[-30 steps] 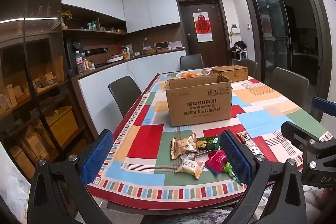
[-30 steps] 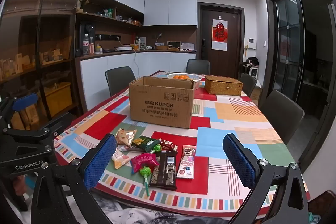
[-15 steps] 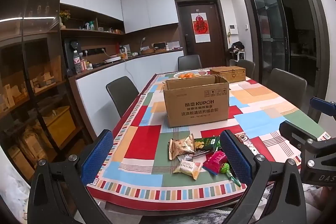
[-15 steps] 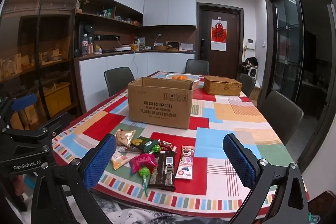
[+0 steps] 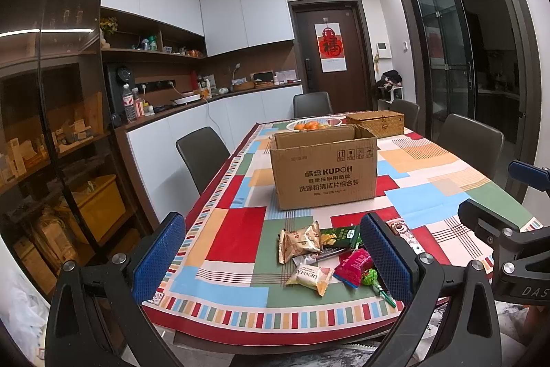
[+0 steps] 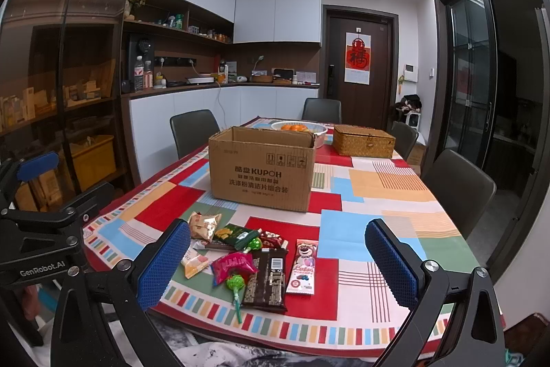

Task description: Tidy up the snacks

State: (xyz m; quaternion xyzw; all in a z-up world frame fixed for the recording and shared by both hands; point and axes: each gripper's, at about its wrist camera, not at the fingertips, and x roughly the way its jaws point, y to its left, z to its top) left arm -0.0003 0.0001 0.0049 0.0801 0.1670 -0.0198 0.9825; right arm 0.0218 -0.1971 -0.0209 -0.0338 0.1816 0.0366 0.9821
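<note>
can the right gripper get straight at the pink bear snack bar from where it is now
Probably yes. The right gripper is open and empty, and the pink bear snack bar lies flat on the tablecloth at the pile's right edge, uncovered, beside the dark chocolate bar.

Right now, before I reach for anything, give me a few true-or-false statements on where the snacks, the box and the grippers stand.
1. The brown cardboard box is open at the top. True.
2. The left gripper is shut on a snack. False: both it and the right gripper are open and hold nothing.
3. The snack packets lie on the patchwork tablecloth, between the box and the near edge. True.
4. The green lollipop is inside the box. False: it lies on the cloth among the packets, partly on the pink packet.
5. The woven basket with a lid stands nearer to the grippers than the box. False: it stands beyond the box, beside the bowl of oranges.
</note>
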